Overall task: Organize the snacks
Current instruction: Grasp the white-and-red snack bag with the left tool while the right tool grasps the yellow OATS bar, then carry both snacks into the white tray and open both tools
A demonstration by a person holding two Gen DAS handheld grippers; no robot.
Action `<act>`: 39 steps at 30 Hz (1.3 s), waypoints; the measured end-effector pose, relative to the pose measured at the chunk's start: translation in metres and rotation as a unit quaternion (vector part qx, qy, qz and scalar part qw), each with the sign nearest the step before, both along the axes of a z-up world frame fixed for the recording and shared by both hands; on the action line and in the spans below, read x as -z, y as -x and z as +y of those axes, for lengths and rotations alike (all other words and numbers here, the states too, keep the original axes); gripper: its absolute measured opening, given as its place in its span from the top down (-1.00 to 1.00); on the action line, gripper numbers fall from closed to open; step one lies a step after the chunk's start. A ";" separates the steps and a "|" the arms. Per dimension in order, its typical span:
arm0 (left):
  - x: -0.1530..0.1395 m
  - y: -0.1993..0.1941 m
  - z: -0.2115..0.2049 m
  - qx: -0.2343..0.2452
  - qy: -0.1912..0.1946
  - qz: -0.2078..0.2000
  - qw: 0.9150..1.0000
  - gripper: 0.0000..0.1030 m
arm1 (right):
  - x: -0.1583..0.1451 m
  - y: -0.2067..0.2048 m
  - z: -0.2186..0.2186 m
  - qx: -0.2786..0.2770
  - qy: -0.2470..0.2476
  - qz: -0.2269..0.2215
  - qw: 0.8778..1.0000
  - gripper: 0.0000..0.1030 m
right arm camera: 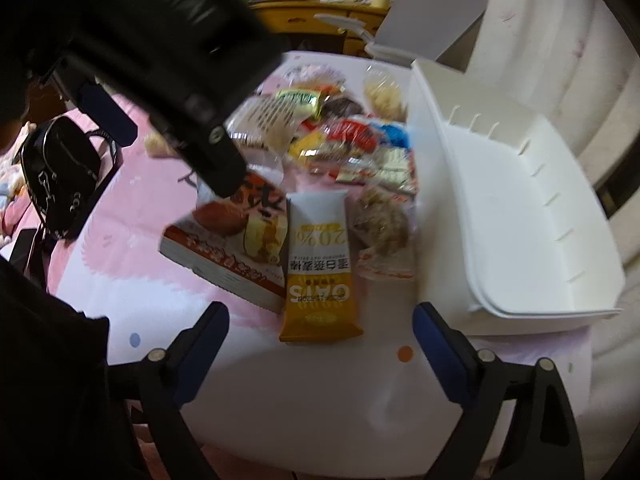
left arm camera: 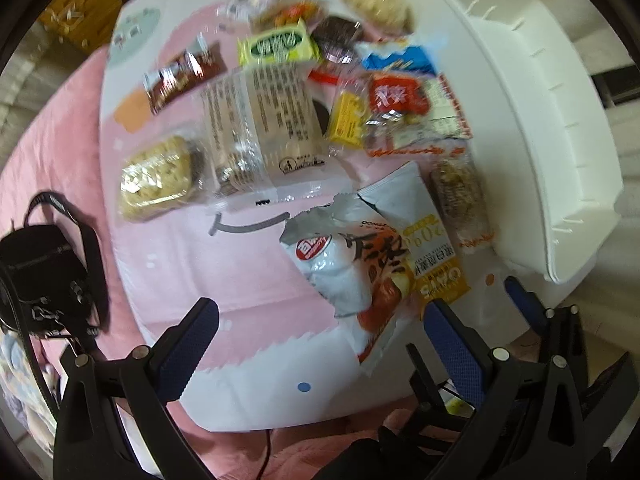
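pink bedding spreads under a pink-and-white printed mat (left arm camera: 248, 272) that carries everything. largest on it is one white slotted organizer bin (right arm camera: 520, 216), lying along the mat's right edge with its long side running away from the cameras and its inside bare. next in size, a heap of wrapped snacks fills the far middle of the mat, too jumbled and blurred to count; a long clear pack with printed text (left arm camera: 260, 128) lies lengthwise toward the near edge, and a round cookie in clear wrap (left arm camera: 156, 180) sits just left of it. nearer, one silver-and-orange snack bag (left arm camera: 352, 264) lies tilted, its torn top toward the heap, partly over one yellow-and-white oats bar (right arm camera: 320, 268), whose long axis points straight away from the right gripper (right arm camera: 320, 328). a clear-wrapped granola piece (right arm camera: 380, 224) lies between the bar and the bin. one black camera bag (left arm camera: 44, 276) rests on the bedding, off the mat's left edge. the left gripper (left arm camera: 320, 328) hangs over the snack bag, jaws wide and empty; the right gripper's jaws are also wide, holding nothing, the bar ahead between them.
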State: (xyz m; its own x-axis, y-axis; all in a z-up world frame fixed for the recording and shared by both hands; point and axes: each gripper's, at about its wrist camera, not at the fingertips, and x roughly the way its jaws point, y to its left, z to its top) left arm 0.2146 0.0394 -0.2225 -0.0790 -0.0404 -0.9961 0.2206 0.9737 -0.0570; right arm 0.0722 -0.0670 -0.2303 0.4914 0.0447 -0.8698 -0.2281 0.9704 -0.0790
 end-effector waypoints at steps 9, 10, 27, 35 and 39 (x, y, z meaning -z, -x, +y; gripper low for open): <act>0.037 -0.019 -0.005 -0.037 0.006 0.060 0.997 -0.93 | 0.029 -0.014 0.002 -0.033 0.002 0.042 0.999 -0.46; 0.041 -0.021 -0.005 -0.042 0.008 0.065 0.997 -0.91 | 0.030 -0.015 0.001 -0.035 0.002 0.041 0.999 -0.45; 0.083 -0.029 -0.012 -0.086 0.033 0.102 0.990 -0.35 | 0.038 -0.029 -0.002 -0.046 -0.020 0.042 0.998 0.13; 0.071 -0.018 -0.001 -0.098 0.032 0.090 0.991 -0.27 | 0.036 -0.030 0.001 -0.046 -0.022 0.047 0.998 0.18; 0.058 -0.020 0.004 -0.100 0.035 0.077 0.991 -0.27 | 0.033 -0.030 -0.001 -0.048 -0.024 0.051 0.997 0.18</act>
State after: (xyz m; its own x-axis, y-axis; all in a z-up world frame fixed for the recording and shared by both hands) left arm 0.2345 0.0431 -0.2808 -0.2140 -0.1393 -0.9668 0.0064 0.9896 -0.1440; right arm 0.1026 -0.0676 -0.2633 0.3925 0.1298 -0.9105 -0.3253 0.9456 -0.0054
